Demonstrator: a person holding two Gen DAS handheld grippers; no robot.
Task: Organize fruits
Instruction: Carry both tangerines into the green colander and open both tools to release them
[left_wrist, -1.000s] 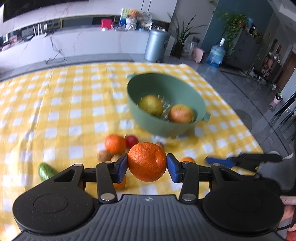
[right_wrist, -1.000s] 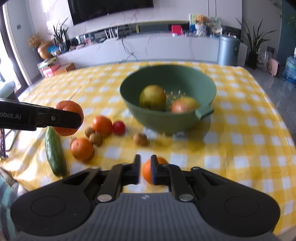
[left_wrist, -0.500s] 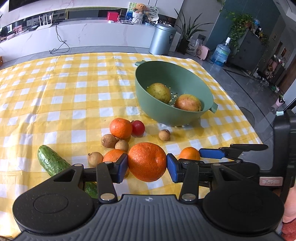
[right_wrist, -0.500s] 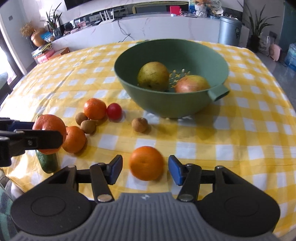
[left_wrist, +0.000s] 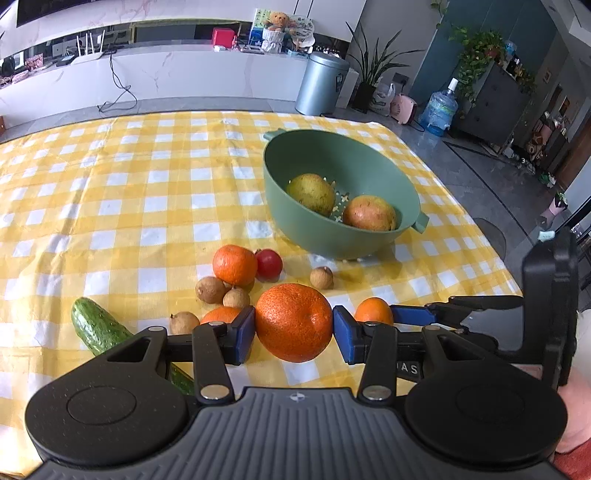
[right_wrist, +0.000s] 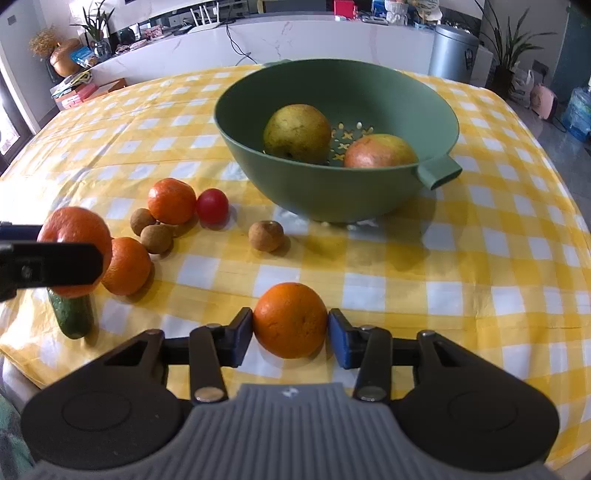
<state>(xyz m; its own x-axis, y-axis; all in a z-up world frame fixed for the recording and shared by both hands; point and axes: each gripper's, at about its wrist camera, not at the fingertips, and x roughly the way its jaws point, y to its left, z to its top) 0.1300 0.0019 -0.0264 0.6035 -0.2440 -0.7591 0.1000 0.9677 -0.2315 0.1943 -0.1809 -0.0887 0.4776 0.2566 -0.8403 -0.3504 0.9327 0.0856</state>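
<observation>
The large orange (left_wrist: 293, 322) sits clamped between the blue pads of the left gripper (left_wrist: 294, 329), held above the cloth near the table's front edge. In the right wrist view a smaller orange (right_wrist: 290, 319) rests on the yellow checked tablecloth (right_wrist: 480, 258) between the pads of the right gripper (right_wrist: 290, 331); the jaws have just been closing, and both pads now sit against its sides (how firmly they press cannot be told).

To the left of that orange lie another orange (right_wrist: 126, 265), three small brown fruits (right_wrist: 156, 238), a further orange (right_wrist: 171, 201) touching a red tomato (right_wrist: 212, 206), and a lone brown fruit (right_wrist: 266, 236) apart from the rest. A cucumber (right_wrist: 71, 312) lies at the front left, close to the cloth's edge.

The green colander bowl (right_wrist: 295, 184) stands behind, holding a pear (right_wrist: 297, 133) and a reddish fruit (right_wrist: 380, 150), with room left in its near half. The cloth right of the bowl and right of the small orange is bare out to the table's edge, and the far left half of the table is open too.

Against a second ago, the right gripper has come lower and nearer the bowl: its jaws, then nearly closed in front of the small orange, swung wide around it and drew in. The left gripper's hold looks unchanged.
</observation>
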